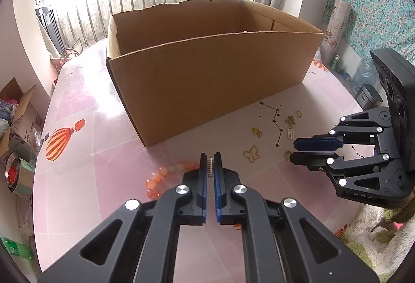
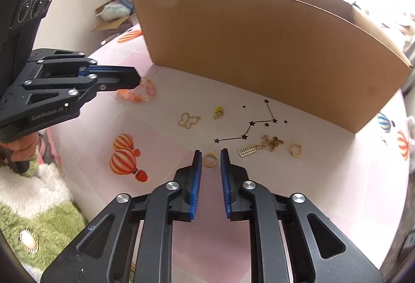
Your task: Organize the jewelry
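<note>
My left gripper (image 1: 210, 159) is shut on a small pale ridged charm (image 1: 210, 163), above an orange bead bracelet (image 1: 166, 174). In the right wrist view, the left gripper (image 2: 138, 79) hovers over that bracelet (image 2: 137, 95). My right gripper (image 2: 210, 154) stands open, tips low on the table, with a gold ring (image 2: 209, 159) lying loose between them. Further out lie a gold butterfly outline (image 2: 188, 120), a yellow chain piece (image 2: 218, 112), an abacus charm (image 2: 247, 150), a gold butterfly charm (image 2: 272, 143) and a second ring (image 2: 295, 150). Behind them stands an open cardboard box (image 2: 259, 44).
The pink table (image 1: 85, 166) has balloon and star stickers. Off its left edge are a tape roll (image 1: 19, 174) and a box of clutter (image 1: 15, 111). A fluffy green and white rug (image 2: 39, 205) lies below the near edge. A hand (image 2: 22, 149) holds the left gripper's handle.
</note>
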